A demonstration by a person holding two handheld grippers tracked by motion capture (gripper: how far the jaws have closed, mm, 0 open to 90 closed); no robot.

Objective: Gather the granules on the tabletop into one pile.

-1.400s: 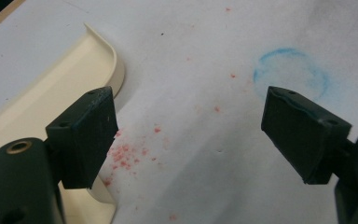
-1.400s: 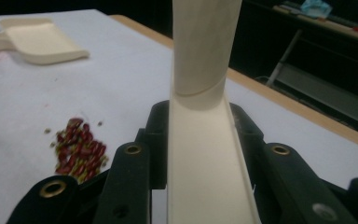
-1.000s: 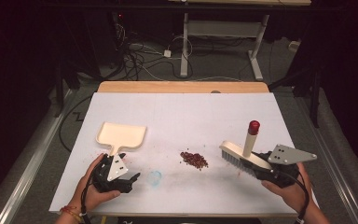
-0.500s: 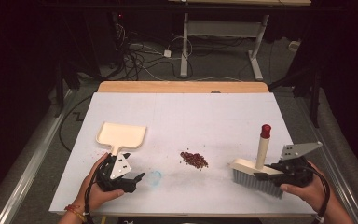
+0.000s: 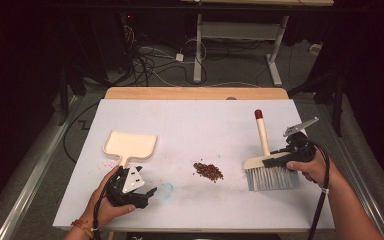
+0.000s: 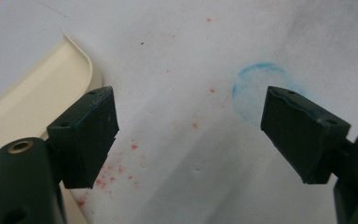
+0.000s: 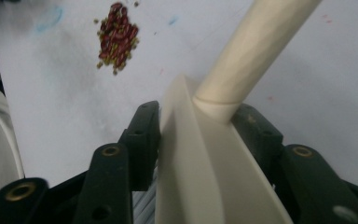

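Observation:
A cream hand brush (image 5: 268, 165) with grey bristles and a red-tipped handle is held off the table at the right. My right gripper (image 5: 281, 159) is shut on the brush's head (image 7: 200, 168), its handle (image 7: 256, 46) rising up and away. A small pile of red-brown beans (image 5: 208, 171) (image 7: 116, 37) lies mid-table, left of the brush. A cream dustpan (image 5: 128, 145) (image 6: 32, 107) lies at the left. My left gripper (image 5: 147, 195) (image 6: 189, 135) hovers open just in front of the dustpan's handle, nothing between its jaws, over scattered red specks.
The white board (image 5: 195, 125) covers a wooden table (image 5: 195, 93). A faint blue circle (image 5: 166, 190) (image 6: 261, 88) is drawn beside the left gripper. Cables and a desk frame (image 5: 235, 45) lie on the dark floor beyond the far edge.
My right gripper has turned the brush from lying flat to bristles-down with the handle upright, shifting it right and back toward the pile. The left gripper barely moved.

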